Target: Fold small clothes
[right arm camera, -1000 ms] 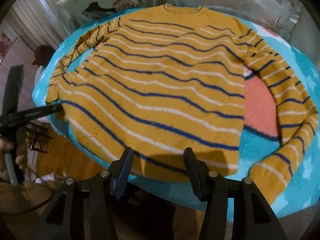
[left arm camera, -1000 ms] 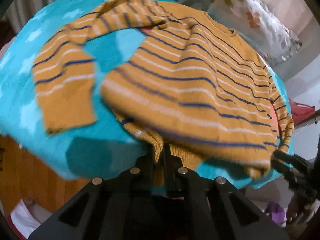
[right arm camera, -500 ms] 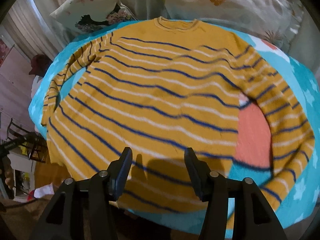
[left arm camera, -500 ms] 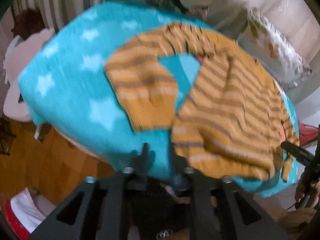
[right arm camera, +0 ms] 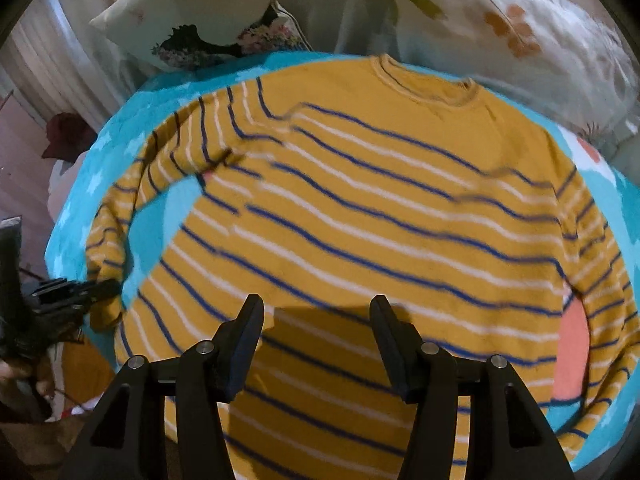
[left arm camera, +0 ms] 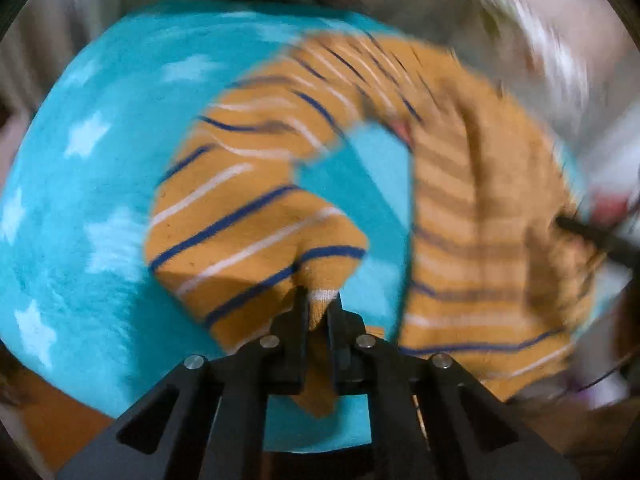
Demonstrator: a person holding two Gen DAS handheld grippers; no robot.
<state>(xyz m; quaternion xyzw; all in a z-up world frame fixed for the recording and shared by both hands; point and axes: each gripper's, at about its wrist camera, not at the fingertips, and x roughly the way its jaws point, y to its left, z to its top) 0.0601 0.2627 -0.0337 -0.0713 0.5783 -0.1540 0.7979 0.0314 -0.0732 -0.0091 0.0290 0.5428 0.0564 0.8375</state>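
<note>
A mustard sweater [right arm camera: 360, 200] with blue and white stripes lies flat, neck away from me, on a turquoise blanket [right arm camera: 616, 200]. In the blurred left wrist view, my left gripper [left arm camera: 318, 300] is shut on the cuff of the left sleeve [left arm camera: 240, 220], which bunches up at the pads. The same left gripper [right arm camera: 76, 292] shows at the sleeve end in the right wrist view. My right gripper [right arm camera: 316, 312] is open just above the sweater's lower body, with nothing between its fingers. It shows blurred as a dark bar, the right gripper [left arm camera: 592, 236], at the sweater's far side.
Floral pillows [right arm camera: 208, 20] and white bedding lie behind the sweater's neck. The blanket [left arm camera: 80, 200] carries white stars and an orange patch [right arm camera: 572, 352] inside the right sleeve's curve. Wooden floor [left arm camera: 52, 420] lies below the blanket's near edge.
My left gripper let go of the sweater's hem, moved left and closed on the left sleeve cuff. My right gripper stayed open and moved in over the sweater's lower body.
</note>
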